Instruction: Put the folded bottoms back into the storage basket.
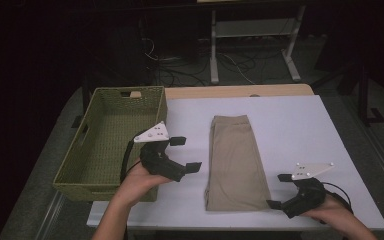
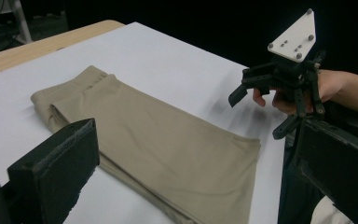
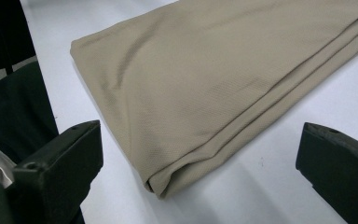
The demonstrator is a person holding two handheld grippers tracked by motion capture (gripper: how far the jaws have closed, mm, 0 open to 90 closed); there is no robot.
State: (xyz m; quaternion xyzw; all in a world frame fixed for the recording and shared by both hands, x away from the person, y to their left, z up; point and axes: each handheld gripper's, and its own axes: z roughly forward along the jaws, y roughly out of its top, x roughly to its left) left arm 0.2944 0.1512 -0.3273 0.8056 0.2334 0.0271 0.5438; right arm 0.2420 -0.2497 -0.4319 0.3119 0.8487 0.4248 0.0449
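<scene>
No words, labels, brand marks, numbers or signs can be read anywhere in these views.

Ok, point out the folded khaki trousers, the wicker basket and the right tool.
folded khaki trousers (image 1: 235,160), high view, middle of the top fold.
wicker basket (image 1: 75,159), high view, left wall.
right tool (image 1: 278,190), high view, gap midway between its open tips.
</scene>
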